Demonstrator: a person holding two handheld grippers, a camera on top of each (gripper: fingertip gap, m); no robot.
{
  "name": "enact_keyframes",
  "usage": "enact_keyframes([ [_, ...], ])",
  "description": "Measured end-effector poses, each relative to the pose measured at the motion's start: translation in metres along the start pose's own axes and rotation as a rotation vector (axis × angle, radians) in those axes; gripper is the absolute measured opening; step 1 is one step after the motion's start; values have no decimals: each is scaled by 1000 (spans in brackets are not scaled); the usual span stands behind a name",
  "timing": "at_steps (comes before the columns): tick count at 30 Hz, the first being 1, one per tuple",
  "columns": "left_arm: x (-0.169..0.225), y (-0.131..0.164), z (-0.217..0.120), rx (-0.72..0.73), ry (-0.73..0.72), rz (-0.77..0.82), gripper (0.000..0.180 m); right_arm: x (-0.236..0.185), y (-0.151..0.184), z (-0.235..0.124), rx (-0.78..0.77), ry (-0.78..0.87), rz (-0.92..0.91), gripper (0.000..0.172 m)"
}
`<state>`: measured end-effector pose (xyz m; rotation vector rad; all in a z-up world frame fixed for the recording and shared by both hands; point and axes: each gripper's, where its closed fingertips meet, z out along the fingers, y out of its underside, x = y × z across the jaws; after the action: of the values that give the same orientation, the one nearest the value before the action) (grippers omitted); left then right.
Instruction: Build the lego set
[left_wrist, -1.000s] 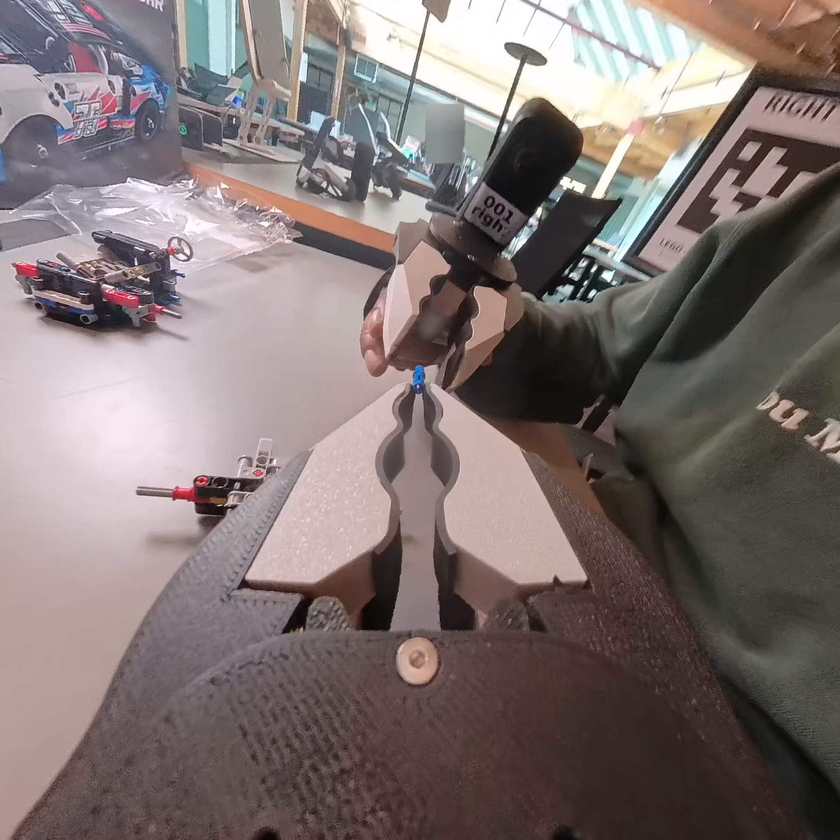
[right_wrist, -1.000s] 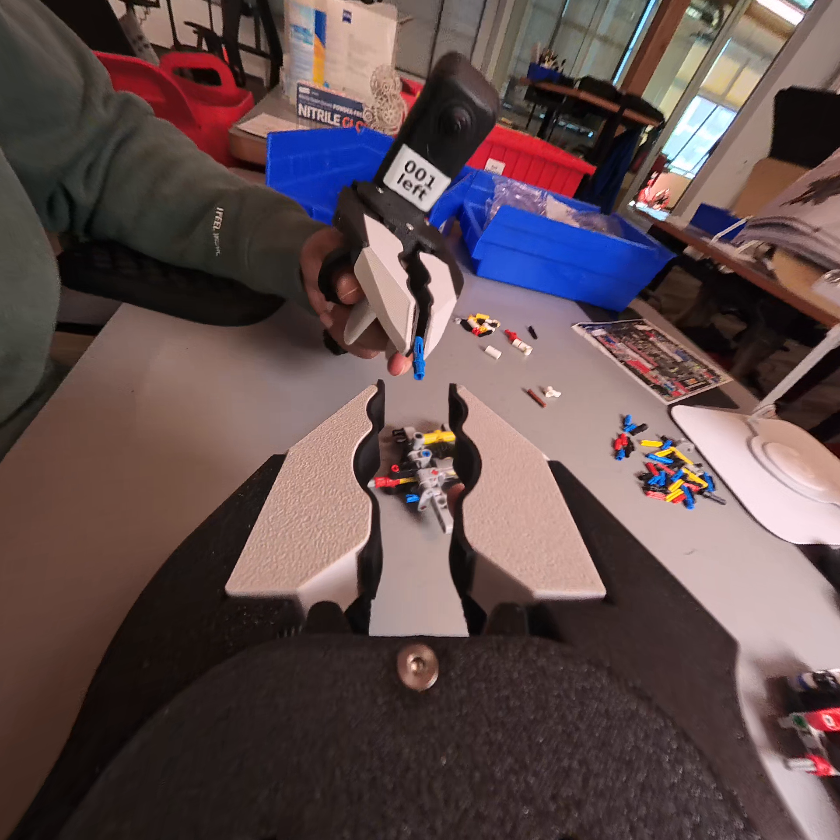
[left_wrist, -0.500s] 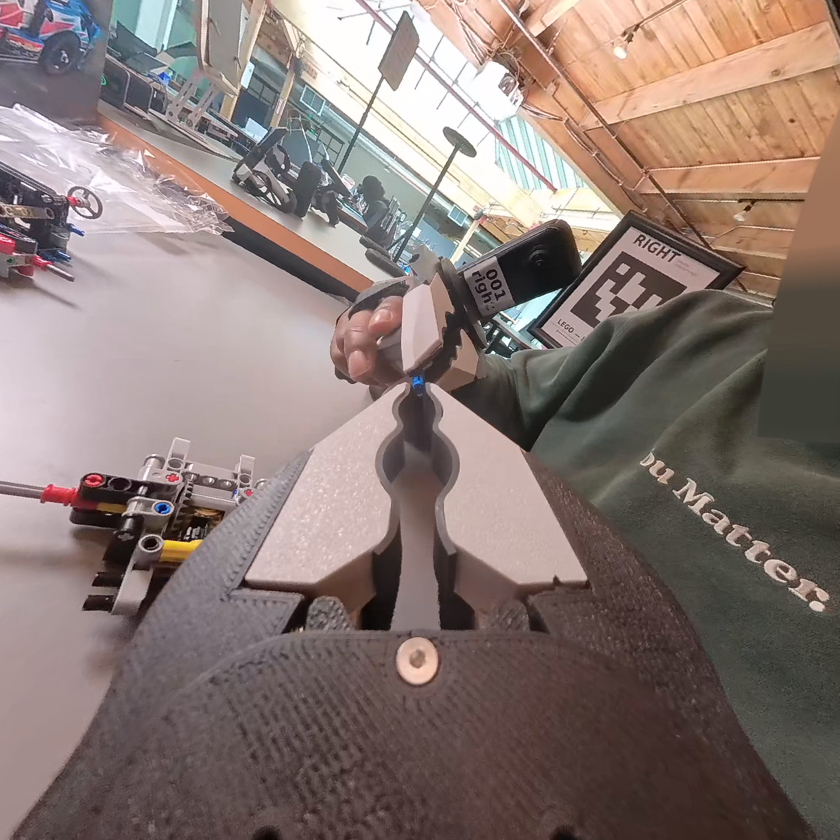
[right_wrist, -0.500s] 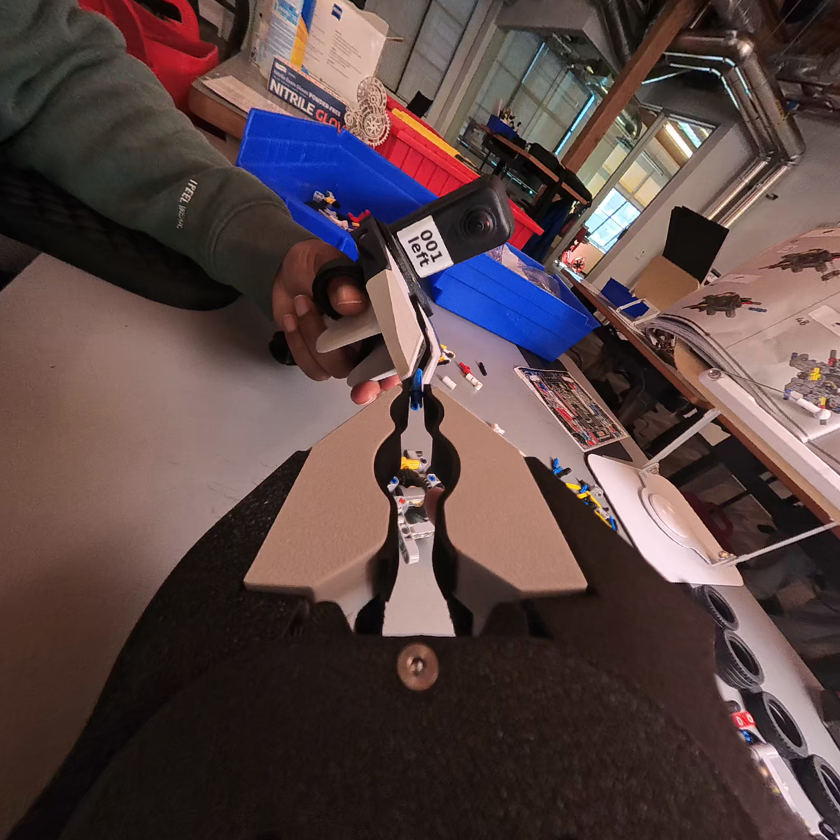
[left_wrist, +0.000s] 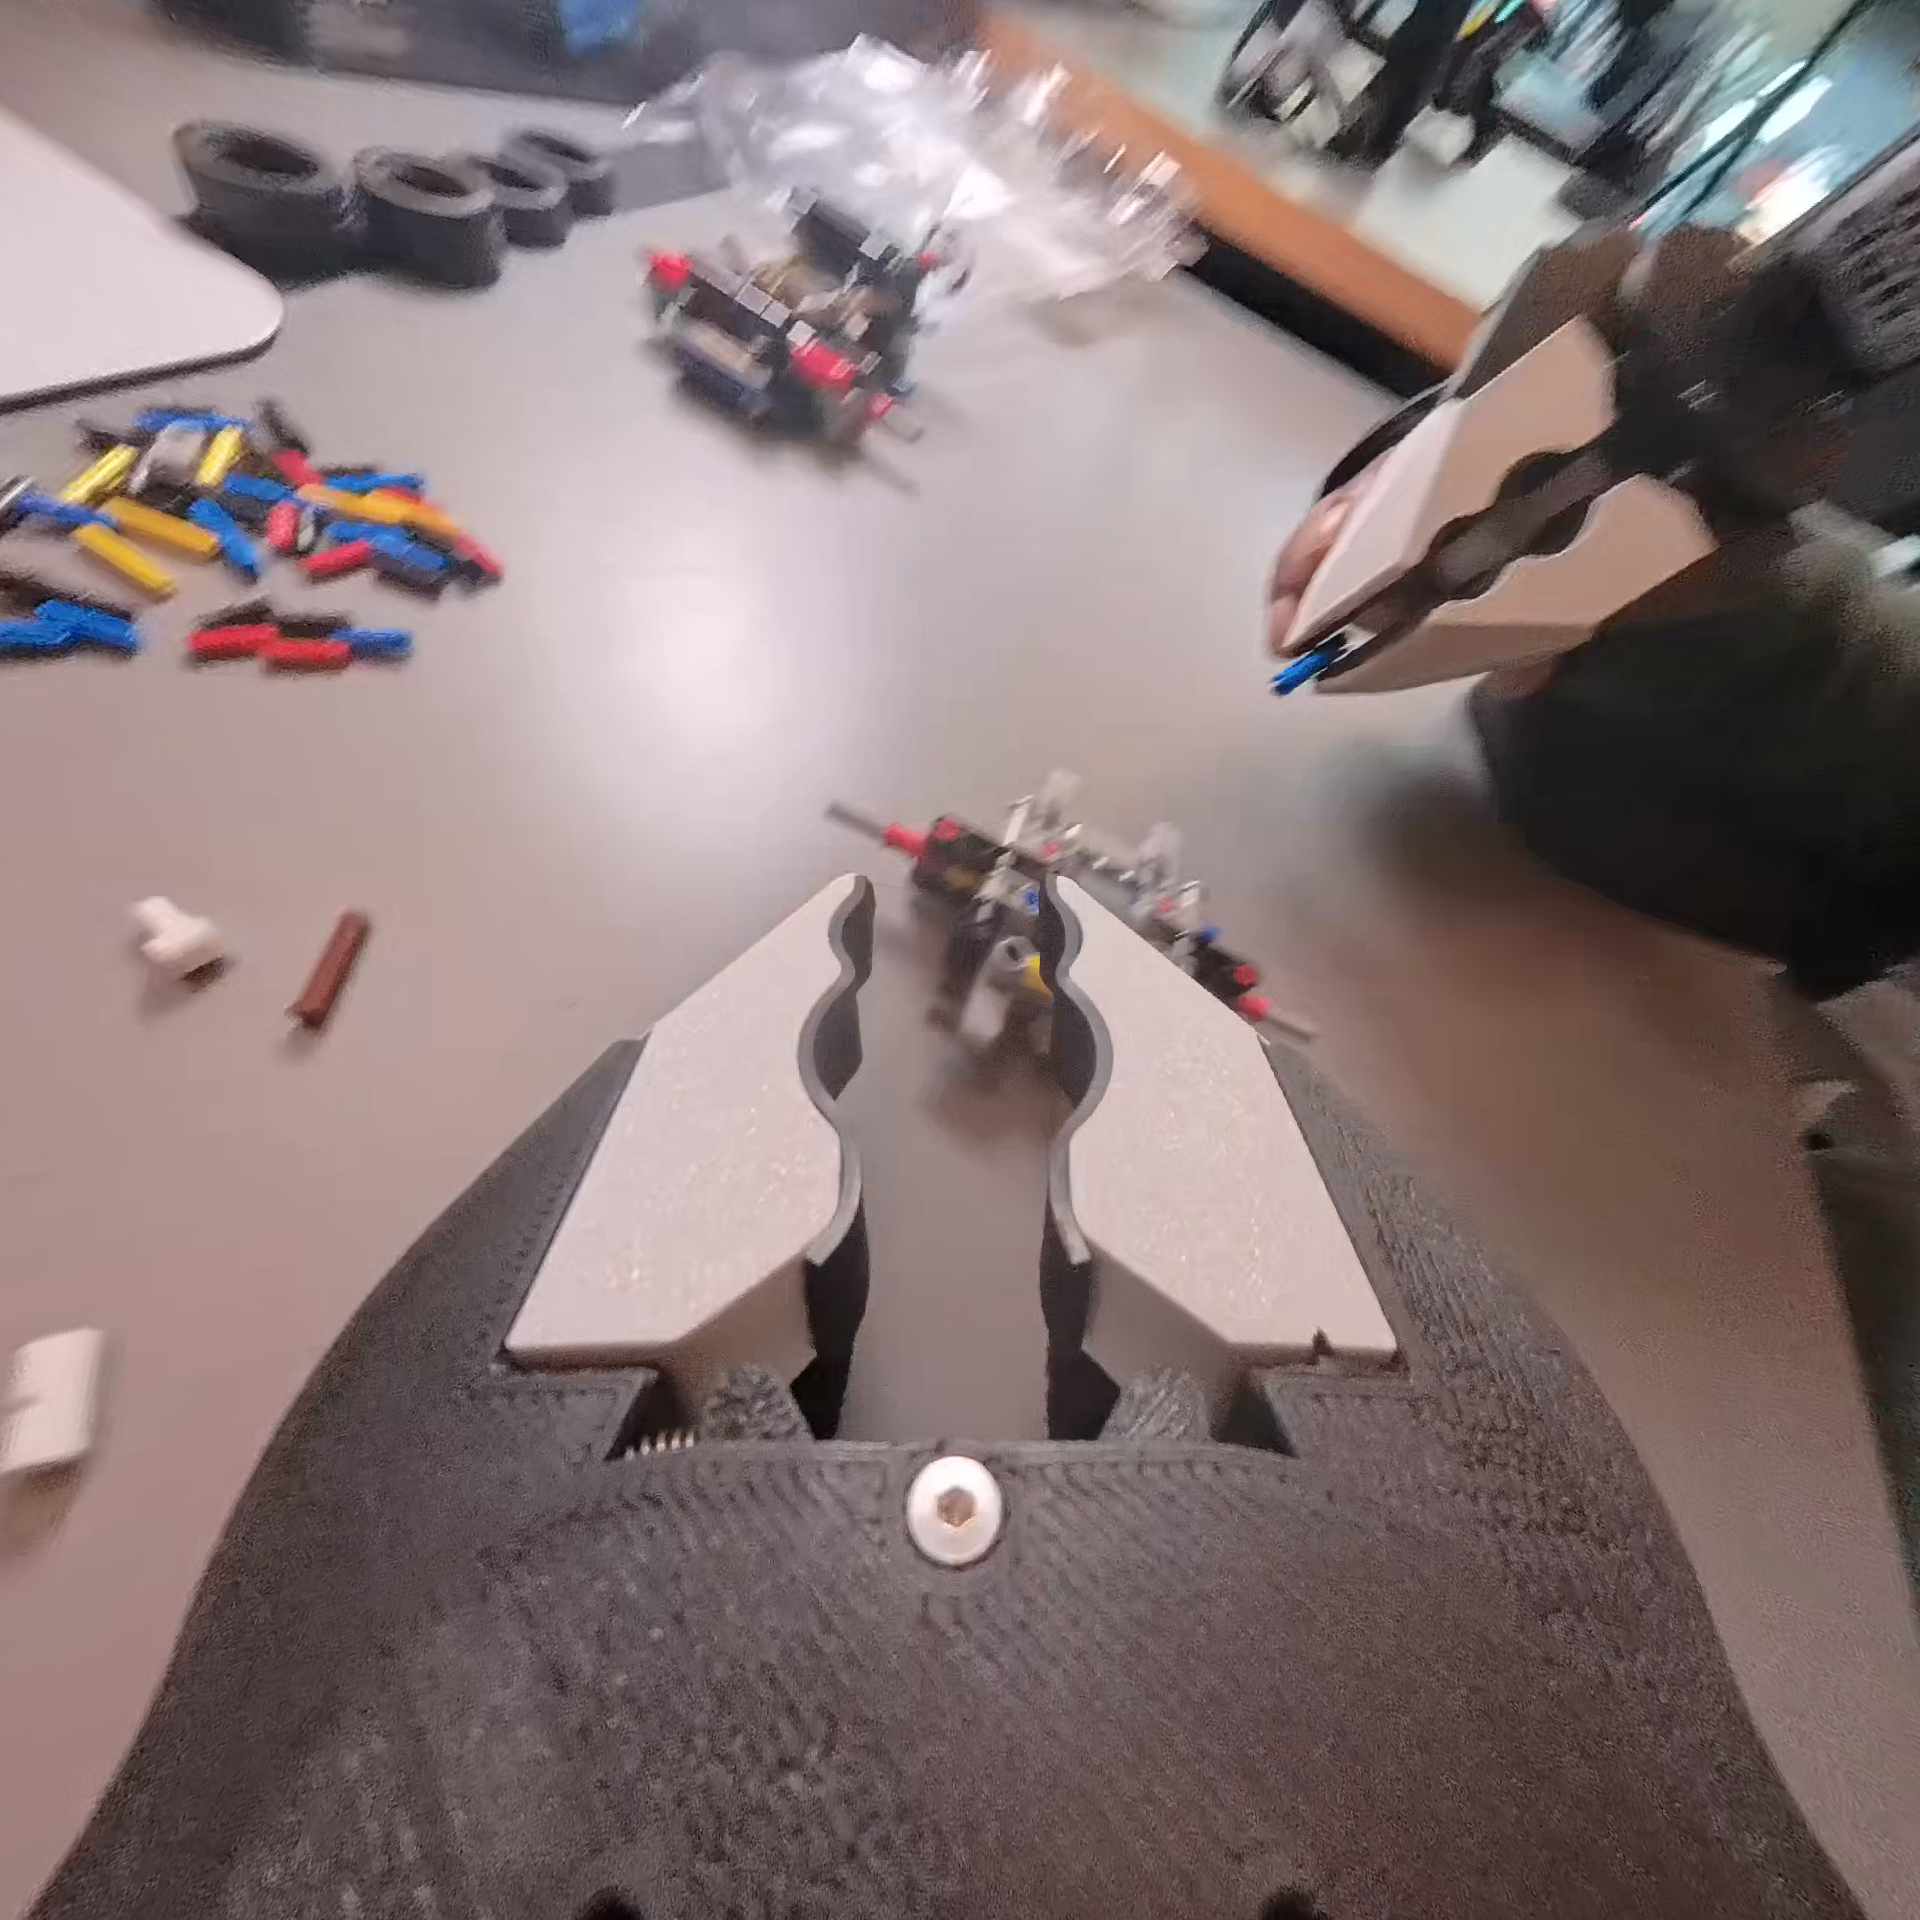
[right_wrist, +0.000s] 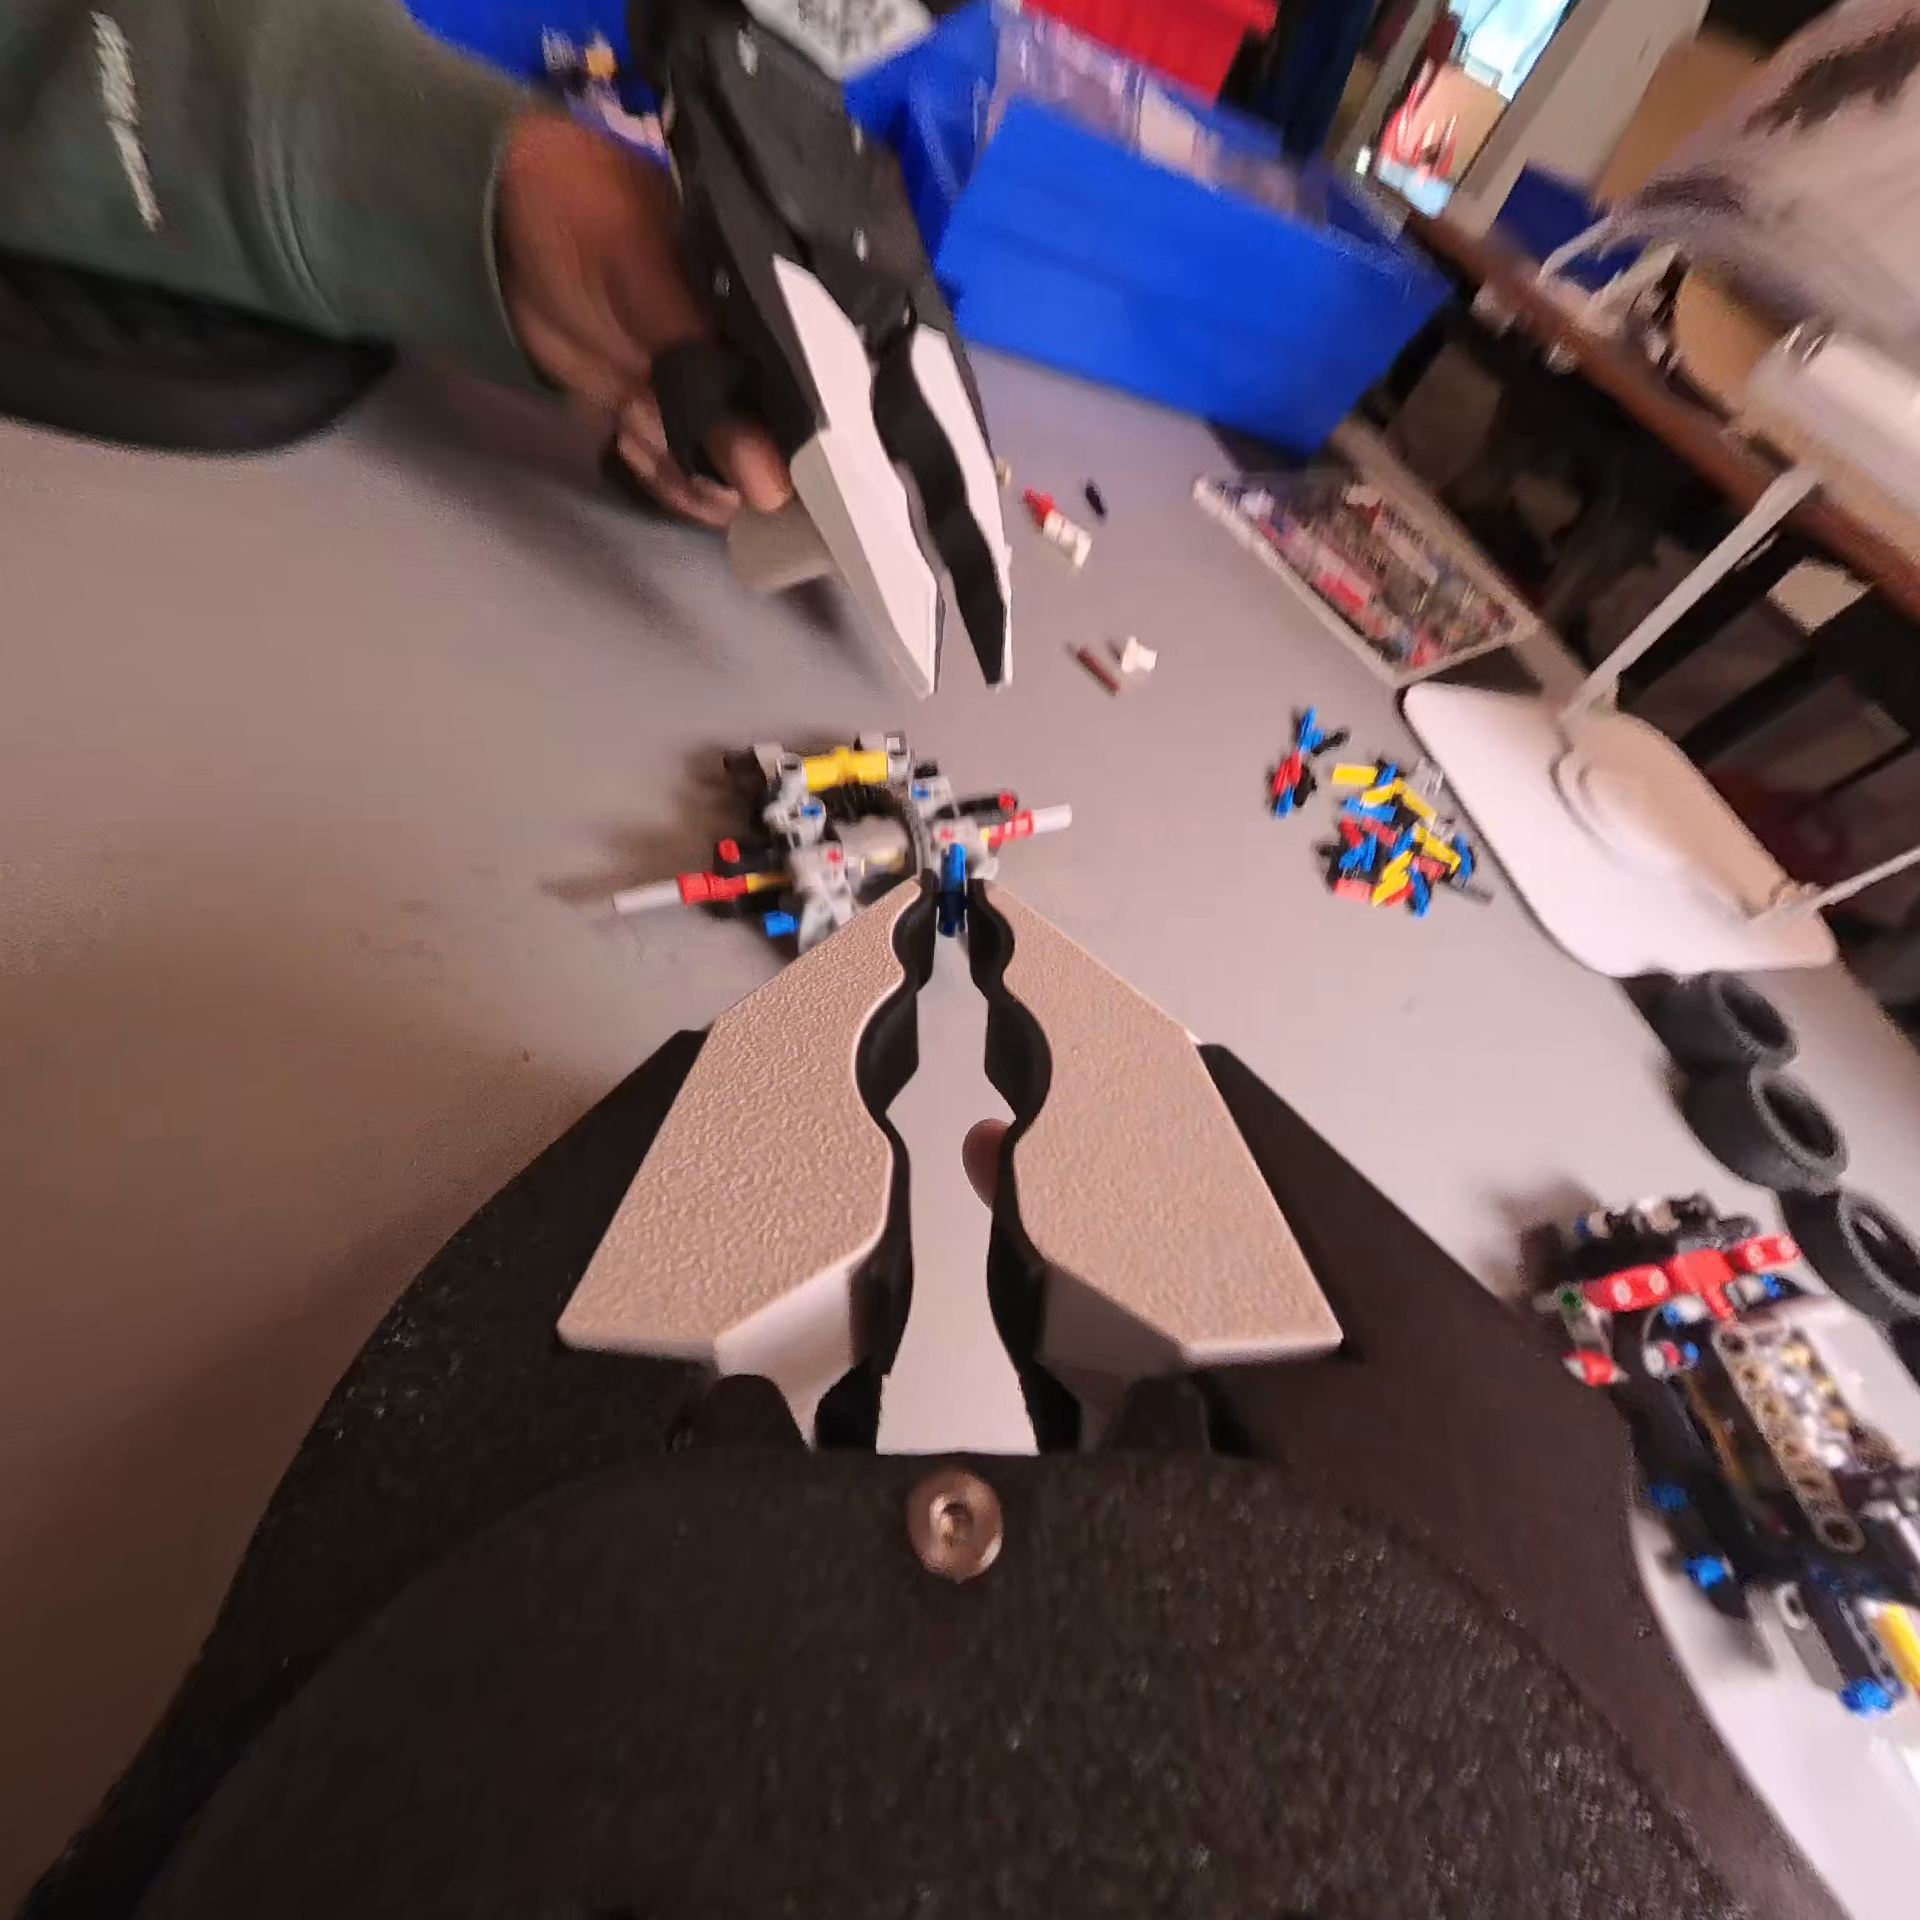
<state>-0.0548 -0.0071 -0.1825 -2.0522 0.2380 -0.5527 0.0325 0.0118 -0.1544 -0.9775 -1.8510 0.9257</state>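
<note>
Motion-blurred brick assembly (left_wrist: 1023, 914) half hidden behind gaping left tool (left_wrist: 956, 899); right tool (right_wrist: 948, 891) clamped on blue pin (right_wrist: 951, 883)

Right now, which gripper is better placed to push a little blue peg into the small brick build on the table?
Probably the right gripper: its fingertips pinch the blue peg just above the small brick build. The left gripper is open and holds nothing.

No legible writing

The pale print on the green sleeve (right_wrist: 125, 177) and the label atop the left gripper (right_wrist: 961, 681) are blurred past reading; the booklet (right_wrist: 1361, 566) too.
</note>
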Motion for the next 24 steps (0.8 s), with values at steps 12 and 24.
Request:
enact_keyframes([
  [12, 19, 28, 8, -252, 170, 85, 54, -21, 25, 1, -119, -154, 76, 4],
  [24, 1, 17, 20, -284, 226, 238, 37, -32, 39, 7, -186, -195, 51, 4],
])
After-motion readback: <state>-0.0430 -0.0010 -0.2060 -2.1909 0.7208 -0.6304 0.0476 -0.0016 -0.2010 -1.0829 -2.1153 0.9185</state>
